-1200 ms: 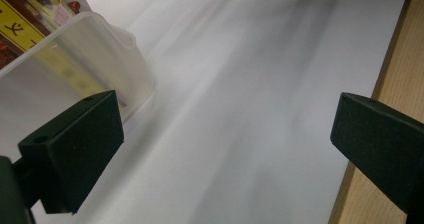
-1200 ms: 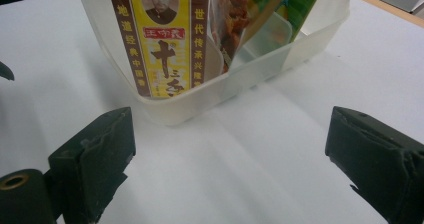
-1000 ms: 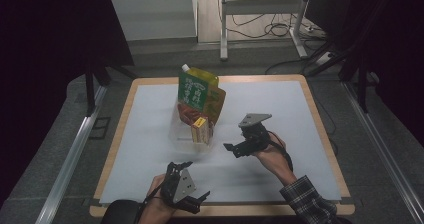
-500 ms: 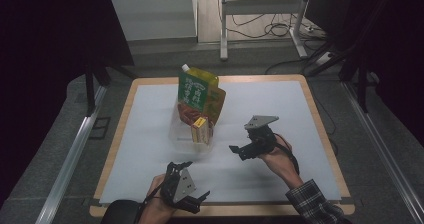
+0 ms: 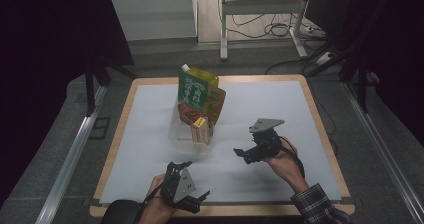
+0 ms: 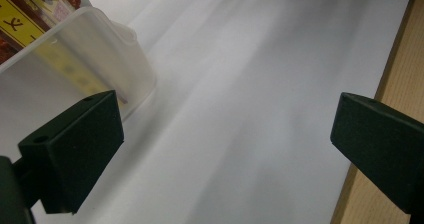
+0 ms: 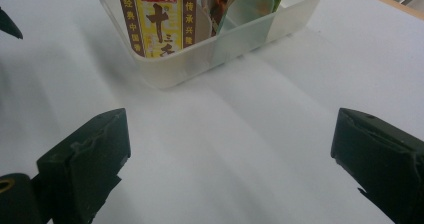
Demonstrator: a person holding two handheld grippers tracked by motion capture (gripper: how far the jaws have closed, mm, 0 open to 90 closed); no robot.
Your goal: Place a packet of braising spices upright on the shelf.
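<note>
Right gripper is held above the white mat, right of centre, jaws spread wide w/ nothing between them, pointing toward the clear plastic bin. Left gripper sits near the mat's front edge, jaws also wide apart & empty. Largest item is the wooden table, covered by the mat. Bin stands mid-mat, well apart from both grippers. Inside it, upright: a tall green pouch w/ a white cap, an orange packet behind it, and a yellow-and-brown box at the front. In the right gripper view the box leans against the bin's near wall, beside an inner divider.
</note>
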